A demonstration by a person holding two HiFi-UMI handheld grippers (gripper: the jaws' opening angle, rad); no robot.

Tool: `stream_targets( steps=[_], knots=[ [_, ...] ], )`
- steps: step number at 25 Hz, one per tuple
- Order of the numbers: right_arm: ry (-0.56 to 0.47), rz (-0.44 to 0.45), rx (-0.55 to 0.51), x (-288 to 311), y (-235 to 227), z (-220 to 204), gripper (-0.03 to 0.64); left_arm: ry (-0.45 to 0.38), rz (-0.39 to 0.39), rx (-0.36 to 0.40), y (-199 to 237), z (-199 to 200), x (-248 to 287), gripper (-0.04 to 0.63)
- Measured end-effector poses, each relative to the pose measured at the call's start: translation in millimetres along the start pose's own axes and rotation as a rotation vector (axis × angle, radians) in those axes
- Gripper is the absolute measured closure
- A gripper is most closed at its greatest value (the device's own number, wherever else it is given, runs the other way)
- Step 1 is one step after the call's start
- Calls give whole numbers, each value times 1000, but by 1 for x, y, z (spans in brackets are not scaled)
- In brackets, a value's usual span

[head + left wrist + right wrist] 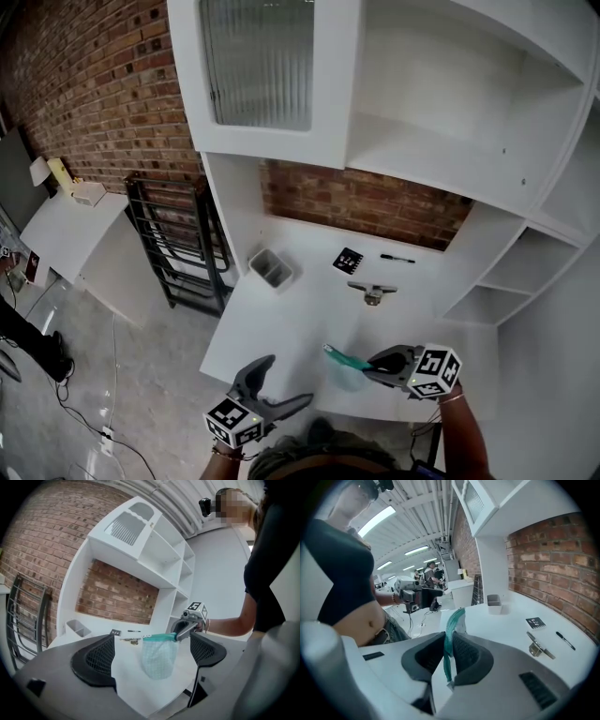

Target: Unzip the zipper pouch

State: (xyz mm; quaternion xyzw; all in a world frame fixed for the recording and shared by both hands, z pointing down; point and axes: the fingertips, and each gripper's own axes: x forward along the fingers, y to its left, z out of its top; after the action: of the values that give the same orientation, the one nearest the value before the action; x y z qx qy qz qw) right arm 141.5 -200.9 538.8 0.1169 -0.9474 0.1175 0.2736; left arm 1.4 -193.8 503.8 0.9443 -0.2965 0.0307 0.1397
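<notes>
Left gripper (286,380) hovered at the near left edge of the white table (309,319), its jaws spread wide with nothing pressed between them, pointing toward the zipper pouch (349,373). I saw the pouch hanging by its teal zipper edge over the near part of the table, just right of that gripper, its pale mesh body dangling below. Further right, I had the right gripper (372,364) pinched tight on one end of that teal edge, and on the far side of the table lay a grey bin (272,269), a marker card (349,261), a metal clip (373,292) and a black pen (397,258).
</notes>
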Motion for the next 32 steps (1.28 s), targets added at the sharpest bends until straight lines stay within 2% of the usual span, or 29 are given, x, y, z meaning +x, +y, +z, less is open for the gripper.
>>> stream_targets(
  steps=[3,7,11,17,19,22,23,27,30,32],
  knots=[
    [-43,48,-43,-9,21,23,571,4,-56,-7,-4,-2,1,92],
    [-108,106,-117,-26,45,60,571,-32,-155,-36,-12,10,3,92],
    [-118,165,-202,-35,66,86,571,-23,-271,47,-23,21,8,92],
    [-20,231,-314,-39,99,101,571,-47,-487,126,-56,43,-1,97],
    [0,243,-343,-40,108,104,571,-42,-552,155,-67,47,-5,140],
    [18,248,-361,-37,118,105,571,-42,-609,188,-78,45,-8,308],
    [19,253,-363,-36,120,104,571,-51,-622,188,-81,46,-10,340],
    [16,259,-360,-32,123,101,571,-79,-674,190,-92,51,-17,374],
    [12,255,-354,-32,121,99,571,-59,-670,228,-94,51,-18,473],
    [3,253,-352,-33,121,98,571,-57,-671,226,-95,51,-18,510]
  ],
)
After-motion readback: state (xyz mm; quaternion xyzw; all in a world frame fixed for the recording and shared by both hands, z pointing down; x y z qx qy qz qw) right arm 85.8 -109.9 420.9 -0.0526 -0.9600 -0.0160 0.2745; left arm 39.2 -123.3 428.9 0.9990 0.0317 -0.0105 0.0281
